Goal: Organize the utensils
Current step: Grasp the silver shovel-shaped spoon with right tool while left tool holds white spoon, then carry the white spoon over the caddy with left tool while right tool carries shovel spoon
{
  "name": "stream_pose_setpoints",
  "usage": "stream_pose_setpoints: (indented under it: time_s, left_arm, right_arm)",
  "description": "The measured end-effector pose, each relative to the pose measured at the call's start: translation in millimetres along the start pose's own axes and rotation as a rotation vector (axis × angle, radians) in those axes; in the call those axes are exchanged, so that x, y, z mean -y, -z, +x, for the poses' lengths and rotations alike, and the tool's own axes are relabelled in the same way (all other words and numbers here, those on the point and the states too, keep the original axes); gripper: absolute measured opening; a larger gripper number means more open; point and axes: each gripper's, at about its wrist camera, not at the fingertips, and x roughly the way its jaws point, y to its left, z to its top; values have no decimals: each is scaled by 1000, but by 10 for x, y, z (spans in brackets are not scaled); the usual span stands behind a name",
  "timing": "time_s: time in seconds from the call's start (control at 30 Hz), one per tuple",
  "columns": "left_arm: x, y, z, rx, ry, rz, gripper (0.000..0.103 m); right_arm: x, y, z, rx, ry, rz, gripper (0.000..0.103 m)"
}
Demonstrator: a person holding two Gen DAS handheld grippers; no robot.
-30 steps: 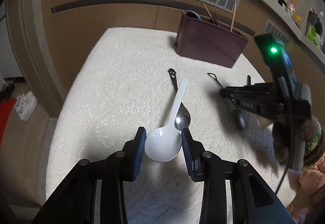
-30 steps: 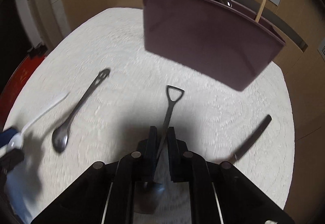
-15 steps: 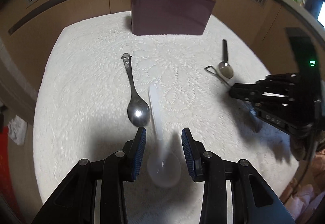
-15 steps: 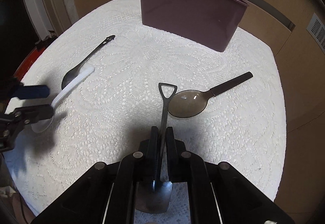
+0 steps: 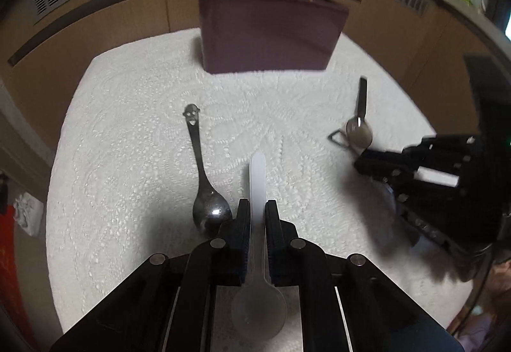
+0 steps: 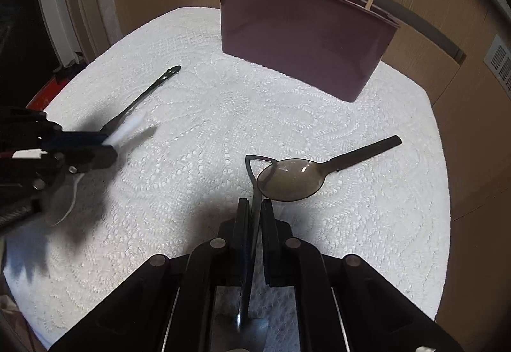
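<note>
Left tool clamps the white spoon by its handle, bowl back between the arms. Right tool pinches the shovel-handled spoon, beside the translucent brown spoon lying on the worktop. Maroon holder stands beyond.

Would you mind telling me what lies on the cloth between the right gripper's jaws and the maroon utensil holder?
In the right wrist view, the translucent brown spoon lies just ahead of the right gripper; beyond it only bare white cloth reaches the maroon holder.
</note>
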Motion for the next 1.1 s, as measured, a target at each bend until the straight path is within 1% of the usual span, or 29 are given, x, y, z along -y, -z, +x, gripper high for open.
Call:
stream_pose_setpoints:
  time_s: [0.1,0.2,0.37,0.47,0.57,0.67,0.73,0.8,0.9,0.97,1.03,1.1]
  left_arm:
    - [-65,42,-259,88,16,-51,10]
    - [-83,52,-458,144,43,-88,10]
    - [-2,-20,-709,213,55,-81,10]
    - [55,-142,-800,247,64,-76,10]
    - [131,-401,-906,299,71,-60,10]
    - [214,-796,-1092,379,75,-10,10]
    - [273,-1138,-1256,462,77,26,10]
    - [309,-1410,-1374,537,62,48,10]
    - [332,-1772,-1442,601,49,64,10]
    - [324,-1958,-1419,618,29,63,10]
    - [270,-2072,-1387,610,49,41,10]
    - [234,-2119,-1343,611,56,40,10]
  right_arm:
    - [120,68,-170,34,-25,55,5]
    - [279,128,-444,96,-49,127,5]
    - [452,180,-828,190,-65,208,4]
    - [480,139,-935,229,-66,227,4]
    - [548,11,-1076,267,-72,238,1]
    - [665,-281,-1311,344,-50,229,1]
    - [752,-549,-1586,438,-8,206,1]
    - [823,-817,-1818,508,22,186,1]
    - [833,-1158,-2067,577,71,133,1]
    - [874,-1322,-2119,577,47,121,1]
    - [978,-1453,-2102,553,10,132,1]
    - [1051,-1473,-1986,512,-18,115,2]
